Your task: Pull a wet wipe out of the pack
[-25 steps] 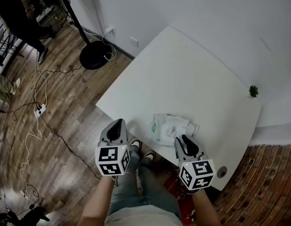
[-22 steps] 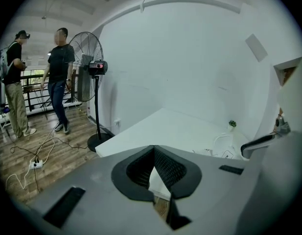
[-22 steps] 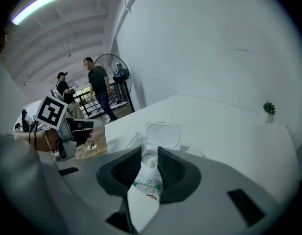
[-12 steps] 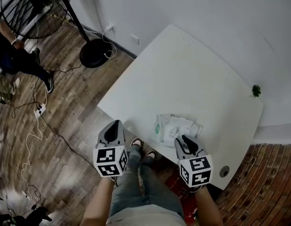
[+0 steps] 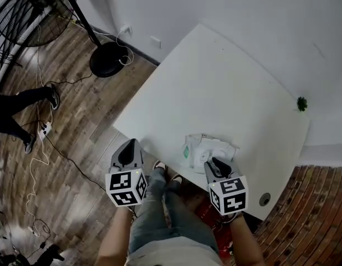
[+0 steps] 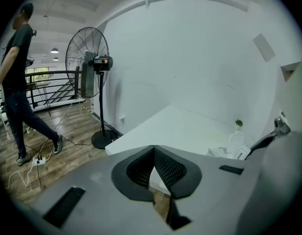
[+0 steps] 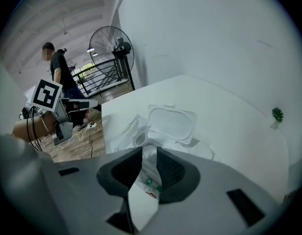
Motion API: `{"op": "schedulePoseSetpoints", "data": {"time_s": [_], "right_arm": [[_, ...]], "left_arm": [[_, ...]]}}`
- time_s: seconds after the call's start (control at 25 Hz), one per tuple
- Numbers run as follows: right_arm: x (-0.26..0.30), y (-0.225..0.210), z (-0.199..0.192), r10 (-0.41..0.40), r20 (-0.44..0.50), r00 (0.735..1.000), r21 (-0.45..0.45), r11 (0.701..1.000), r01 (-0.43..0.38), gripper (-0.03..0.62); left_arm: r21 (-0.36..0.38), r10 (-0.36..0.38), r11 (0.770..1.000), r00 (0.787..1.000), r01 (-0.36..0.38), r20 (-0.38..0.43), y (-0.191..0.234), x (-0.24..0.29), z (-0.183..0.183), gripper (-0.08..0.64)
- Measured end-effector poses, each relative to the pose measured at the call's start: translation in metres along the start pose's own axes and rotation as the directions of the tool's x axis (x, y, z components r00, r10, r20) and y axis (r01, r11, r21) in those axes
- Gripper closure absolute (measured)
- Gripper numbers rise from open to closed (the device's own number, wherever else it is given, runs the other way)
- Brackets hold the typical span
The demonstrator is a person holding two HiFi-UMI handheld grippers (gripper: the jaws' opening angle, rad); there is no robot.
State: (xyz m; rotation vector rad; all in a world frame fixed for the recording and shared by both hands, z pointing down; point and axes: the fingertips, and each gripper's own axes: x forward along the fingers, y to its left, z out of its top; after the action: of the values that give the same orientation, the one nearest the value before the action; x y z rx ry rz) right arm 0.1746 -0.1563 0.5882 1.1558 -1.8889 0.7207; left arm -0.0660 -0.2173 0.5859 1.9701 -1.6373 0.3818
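At the near edge of the table [image 5: 215, 82] lies the pack [image 5: 203, 148], lid [image 7: 170, 124] open. The right gripper [image 7: 150, 150] stands slightly parted around the wipe [image 7: 151, 159]; next, probably, pinch and lift. The left gripper [image 6: 153, 148] waits clenched, empty, at the left.

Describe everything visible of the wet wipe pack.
The wet wipe pack is a soft, white, crinkled pouch with green print at one end, lying flat near the front edge of the table. Its rigid white flip lid is folded open. The right hand-held gripper hovers at its near end, jaws apart, the pack's printed film showing between them; whether they touch it cannot be told.
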Motion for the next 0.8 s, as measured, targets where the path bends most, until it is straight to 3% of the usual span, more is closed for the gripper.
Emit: {"op": "schedulePoseSetpoints", "data": {"time_s": [0.8], "right_arm": [[0.012, -0.006, -0.001, -0.014, -0.077, 0.997, 0.063, 0.998, 0.019, 0.546]], "left_arm": [[-0.023, -0.020, 1.000, 0.999, 0.020, -0.027, 0.008, 0.023, 0.006, 0.560]]}}
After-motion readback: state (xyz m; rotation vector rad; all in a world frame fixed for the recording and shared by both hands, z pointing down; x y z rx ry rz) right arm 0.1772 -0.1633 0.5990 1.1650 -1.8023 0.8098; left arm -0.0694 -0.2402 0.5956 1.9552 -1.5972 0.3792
